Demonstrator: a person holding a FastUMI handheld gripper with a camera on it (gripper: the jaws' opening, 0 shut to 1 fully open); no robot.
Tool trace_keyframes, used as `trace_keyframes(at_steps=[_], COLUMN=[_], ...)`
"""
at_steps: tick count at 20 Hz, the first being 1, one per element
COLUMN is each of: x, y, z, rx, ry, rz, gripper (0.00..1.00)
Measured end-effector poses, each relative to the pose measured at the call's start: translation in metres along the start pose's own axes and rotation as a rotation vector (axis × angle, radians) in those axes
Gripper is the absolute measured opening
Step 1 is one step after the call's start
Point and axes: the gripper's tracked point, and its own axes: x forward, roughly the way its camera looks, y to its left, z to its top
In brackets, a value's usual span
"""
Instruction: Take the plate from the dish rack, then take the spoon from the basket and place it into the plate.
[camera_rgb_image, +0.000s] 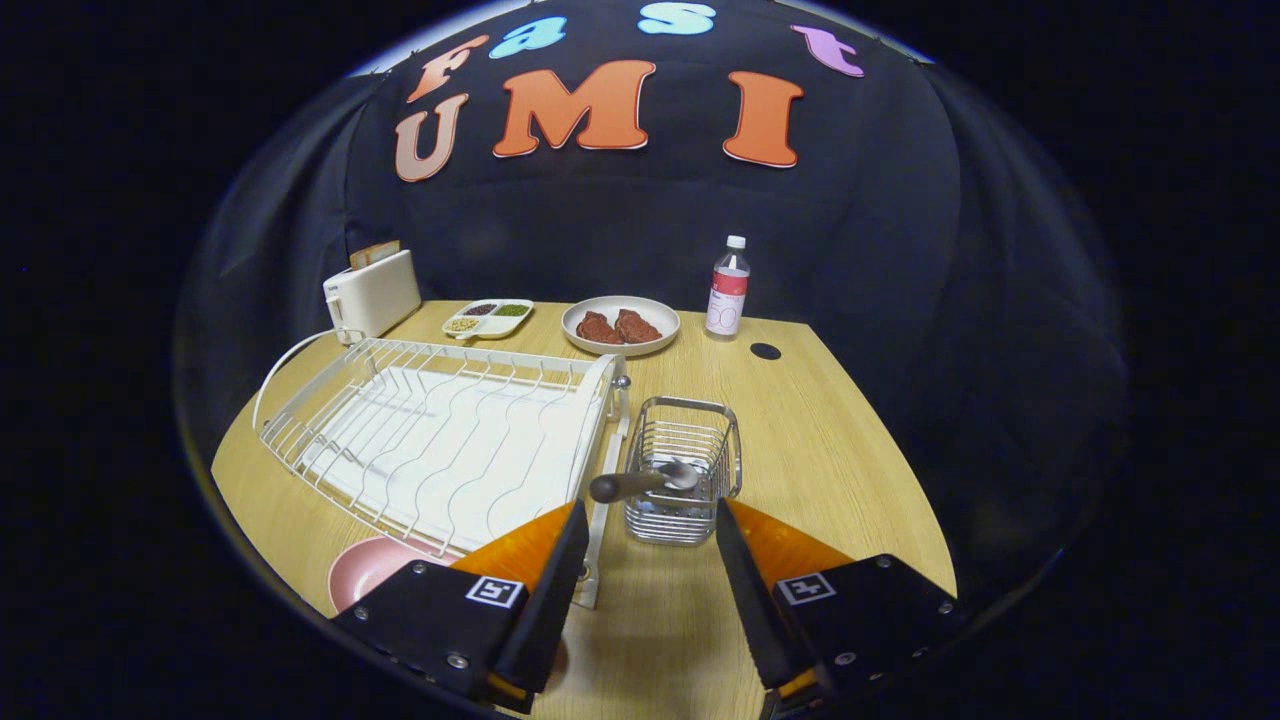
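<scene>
Gripper (650, 545) wide open, nothing between fingers, hovering over wooden counter (850, 470). Wire basket (683, 470) just ahead of fingertips, spoon (645, 482) inside it, dark handle poking out over rim toward dish rack (440, 440). Rack sits beside basket, touching or nearly so. Pink plate (368, 568) down on counter, near rack corner, partly hidden behind left finger. Beyond: toaster (372, 293), bottle (727, 289).

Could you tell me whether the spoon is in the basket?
In: the grey metal spoon leans out of the wire basket, just ahead of the open gripper.
</scene>
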Motion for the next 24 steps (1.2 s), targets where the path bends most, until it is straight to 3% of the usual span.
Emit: trace_keyframes(at_steps=[3, 13, 17, 18, 24], x=[0.013, 0.033, 0.040, 0.038, 0.032], y=[-0.005, -0.010, -0.017, -0.015, -0.018], z=[0.007, 0.010, 0.013, 0.015, 0.058], rx=[0.013, -0.006, -0.035, -0.036, -0.020], ry=[-0.020, -0.086, -0.118, -0.119, -0.204], rz=[0.000, 0.007, -0.035, -0.023, -0.005], gripper=[0.74, 0.44, 0.26, 0.17, 0.15])
